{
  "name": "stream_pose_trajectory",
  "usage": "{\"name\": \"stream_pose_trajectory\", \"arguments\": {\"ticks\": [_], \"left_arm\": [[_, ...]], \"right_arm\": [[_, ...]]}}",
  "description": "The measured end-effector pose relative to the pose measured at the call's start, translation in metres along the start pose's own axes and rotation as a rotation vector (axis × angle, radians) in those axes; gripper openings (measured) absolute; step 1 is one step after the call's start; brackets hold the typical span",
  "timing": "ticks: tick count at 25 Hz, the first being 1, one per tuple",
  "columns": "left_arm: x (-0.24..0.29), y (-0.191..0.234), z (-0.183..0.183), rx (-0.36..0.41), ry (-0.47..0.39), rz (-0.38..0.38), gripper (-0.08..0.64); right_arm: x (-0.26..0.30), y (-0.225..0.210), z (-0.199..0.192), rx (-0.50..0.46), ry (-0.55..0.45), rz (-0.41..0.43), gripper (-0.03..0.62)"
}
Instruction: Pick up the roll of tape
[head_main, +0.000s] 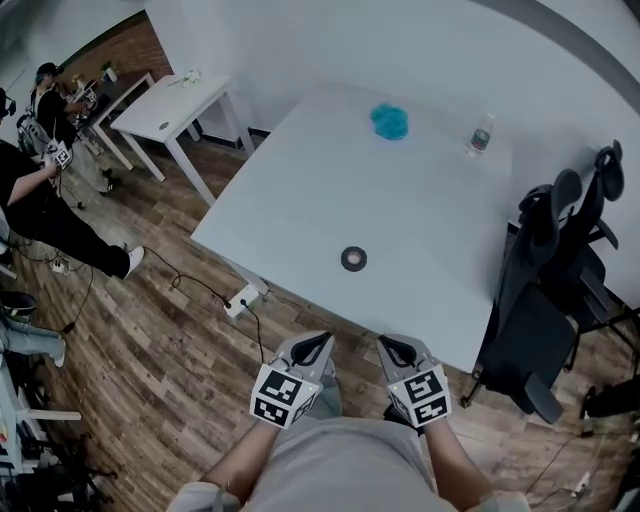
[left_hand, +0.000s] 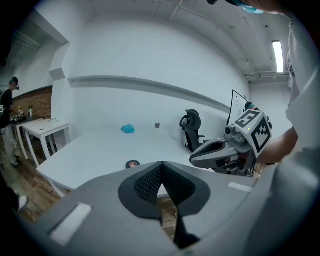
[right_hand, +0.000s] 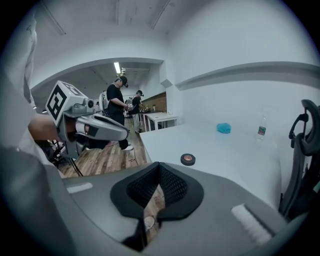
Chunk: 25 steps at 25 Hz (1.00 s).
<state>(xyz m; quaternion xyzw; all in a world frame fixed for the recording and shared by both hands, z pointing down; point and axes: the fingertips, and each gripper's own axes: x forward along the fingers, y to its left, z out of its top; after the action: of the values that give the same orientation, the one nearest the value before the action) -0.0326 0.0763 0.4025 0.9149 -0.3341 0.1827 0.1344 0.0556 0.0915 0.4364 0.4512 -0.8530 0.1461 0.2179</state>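
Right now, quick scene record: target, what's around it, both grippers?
target: roll of tape, lying flat on the white table, untouched
also on table: blue bundle, water bottle, both on the far side
left gripper: jaws together, empty, well short of the tape
right gripper: jaws together, empty, well short of the tape
beside table: black office chairs

Head view looks down; both gripper views face the table (head_main: 420, 230)

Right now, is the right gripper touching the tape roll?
Apart. The head view shows the right gripper short of the table, a bare stretch of it lying before the tape roll.
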Motion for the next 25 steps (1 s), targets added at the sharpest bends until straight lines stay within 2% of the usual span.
{"name": "stream_pose_trajectory", "arguments": {"ticks": [13,25], "left_arm": [[0.042,0.076,0.043,0.056,-0.014,-0.104,0.020],[0.064,0.082,0.049,0.034,-0.001,-0.144,0.020]], "right_arm": [[0.063,-0.034,0.049,0.045,-0.012,-0.116,0.008],[0.067,-0.058,0.052,0.059,0.026,-0.149,0.006]]}}
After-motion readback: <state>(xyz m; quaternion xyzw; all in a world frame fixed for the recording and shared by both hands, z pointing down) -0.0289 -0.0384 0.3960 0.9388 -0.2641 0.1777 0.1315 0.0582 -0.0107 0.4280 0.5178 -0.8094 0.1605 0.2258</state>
